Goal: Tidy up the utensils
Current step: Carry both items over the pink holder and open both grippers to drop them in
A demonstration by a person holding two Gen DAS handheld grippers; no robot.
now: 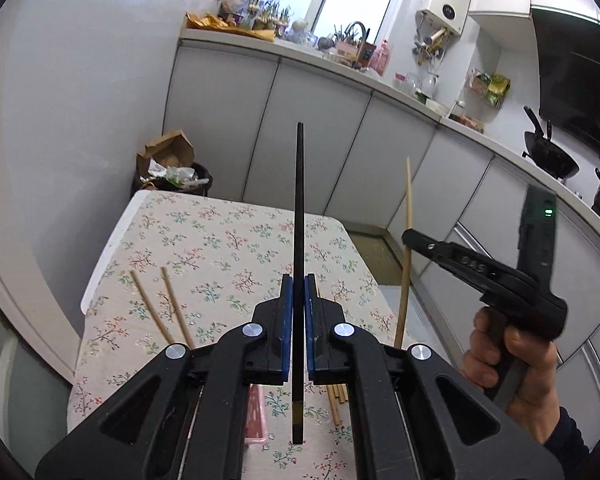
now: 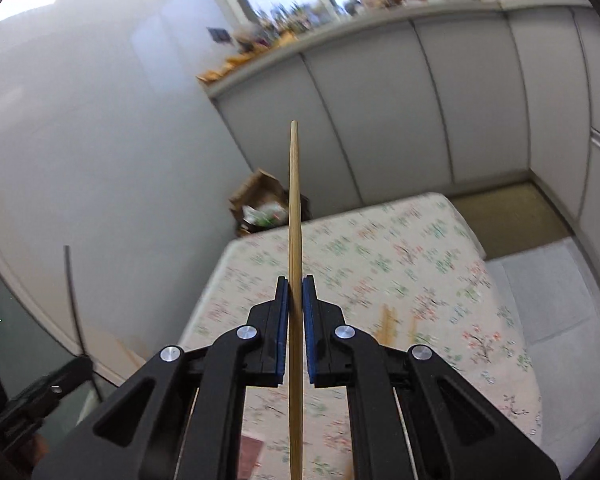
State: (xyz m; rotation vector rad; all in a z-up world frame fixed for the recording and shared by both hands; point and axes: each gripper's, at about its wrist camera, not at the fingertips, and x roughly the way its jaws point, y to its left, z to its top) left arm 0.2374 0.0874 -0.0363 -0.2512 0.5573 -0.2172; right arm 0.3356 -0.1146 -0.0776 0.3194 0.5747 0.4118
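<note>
My left gripper [image 1: 299, 280] is shut on a black chopstick [image 1: 299, 200] that stands upright between its blue pads, above the floral table [image 1: 220, 240]. My right gripper [image 2: 296, 282] is shut on a wooden chopstick [image 2: 295, 200], also upright. In the left wrist view the right gripper [image 1: 410, 236] shows at the right, held by a hand [image 1: 512, 364], with the wooden chopstick [image 1: 406, 248] in it. The black chopstick [image 2: 73, 296] and left gripper [image 2: 86, 360] appear at the left edge of the right wrist view. Two wooden chopsticks [image 1: 160, 304] lie on the table, and several more wooden chopsticks [image 1: 336, 398] lie under my left gripper.
A pink basket [image 1: 256, 412] sits on the table below my left gripper. A full bin [image 1: 172, 176] with cardboard stands behind the table by the wall. White cabinets [image 1: 320, 120] and a cluttered counter run along the back; a wok [image 1: 548, 152] sits at the right.
</note>
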